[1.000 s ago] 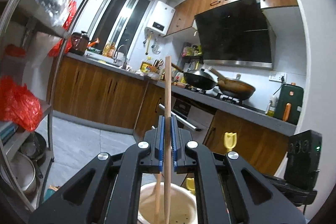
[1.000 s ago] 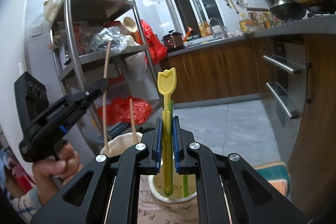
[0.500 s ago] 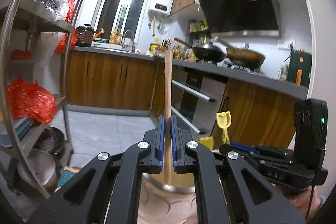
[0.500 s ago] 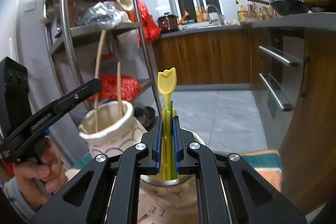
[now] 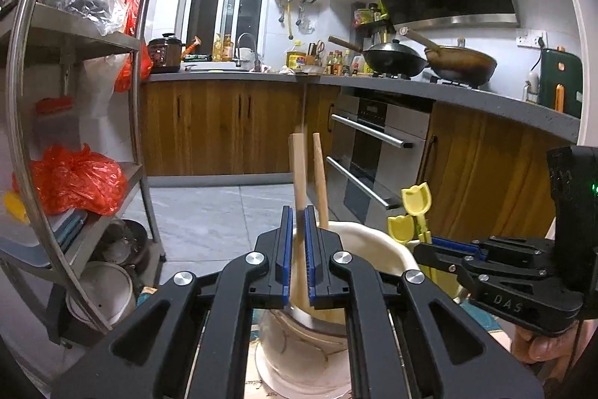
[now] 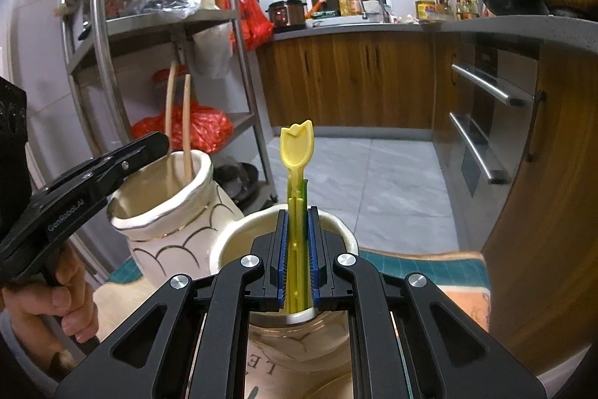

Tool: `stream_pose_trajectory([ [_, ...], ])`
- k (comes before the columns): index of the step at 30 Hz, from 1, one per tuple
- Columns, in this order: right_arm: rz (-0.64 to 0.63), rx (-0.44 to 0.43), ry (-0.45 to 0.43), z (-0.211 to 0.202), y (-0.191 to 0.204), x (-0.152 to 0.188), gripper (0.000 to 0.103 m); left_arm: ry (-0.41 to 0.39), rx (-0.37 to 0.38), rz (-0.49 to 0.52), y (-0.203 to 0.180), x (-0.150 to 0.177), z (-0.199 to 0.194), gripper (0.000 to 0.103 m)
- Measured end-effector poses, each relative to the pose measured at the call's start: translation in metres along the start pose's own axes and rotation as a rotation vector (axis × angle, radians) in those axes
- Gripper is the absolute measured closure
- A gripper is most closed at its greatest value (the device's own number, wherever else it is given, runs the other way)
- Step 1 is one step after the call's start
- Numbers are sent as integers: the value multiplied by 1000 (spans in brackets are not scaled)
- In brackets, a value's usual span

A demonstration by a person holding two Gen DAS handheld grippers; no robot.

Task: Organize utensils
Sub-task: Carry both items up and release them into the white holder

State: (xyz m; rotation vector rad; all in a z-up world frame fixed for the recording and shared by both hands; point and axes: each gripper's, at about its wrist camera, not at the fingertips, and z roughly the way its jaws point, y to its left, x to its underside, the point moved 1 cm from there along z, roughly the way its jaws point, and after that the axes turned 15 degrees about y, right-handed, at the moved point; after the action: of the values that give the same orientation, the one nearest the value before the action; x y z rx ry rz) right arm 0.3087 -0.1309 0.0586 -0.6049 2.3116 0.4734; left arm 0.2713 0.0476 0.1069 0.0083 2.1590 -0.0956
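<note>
Wood cabinets and a steel rack (image 5: 86, 122) are framing you. Your left gripper (image 5: 297, 260) is clenching a round wooden stick (image 5: 299, 174) standing in the glazed cream jar (image 6: 164, 212); your right gripper (image 6: 297, 257) is clamping a yellow plastic spoon (image 6: 297, 152) inside the second jar (image 6: 336, 230).

a pale wooden stick (image 5: 299, 174) stands nearly upright between the blue pads of the left gripper (image 5: 298, 260), its lower end down inside a cream jar with scalloped gold lines (image 6: 164, 212) just below and ahead of the jaws, with a second wooden stick (image 5: 320, 174) leaning in the same jar just to its right. a yellow plastic utensil with a tulip-shaped top (image 6: 297, 144) stands upright, clamped between the pads of the right gripper (image 6: 298, 257), a green one (image 6: 304, 189) pressed against it behind. their lower ends reach into a second cream jar (image 6: 336, 230) directly under the jaws, which stands touching or just beside the first.
</note>
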Motion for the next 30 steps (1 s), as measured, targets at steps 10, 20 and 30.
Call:
stream_pose_trajectory([
  [10, 3, 8, -7, -4, 0, 1, 83, 0, -4, 0, 2, -2, 0, 97],
  [20, -18, 12, -53, -23, 3, 6, 81, -50, 23, -27, 10, 1, -26, 68],
  [30, -39, 14, -42, -45, 8, 30, 81, -36, 29, -75, 27, 23, -54, 59],
])
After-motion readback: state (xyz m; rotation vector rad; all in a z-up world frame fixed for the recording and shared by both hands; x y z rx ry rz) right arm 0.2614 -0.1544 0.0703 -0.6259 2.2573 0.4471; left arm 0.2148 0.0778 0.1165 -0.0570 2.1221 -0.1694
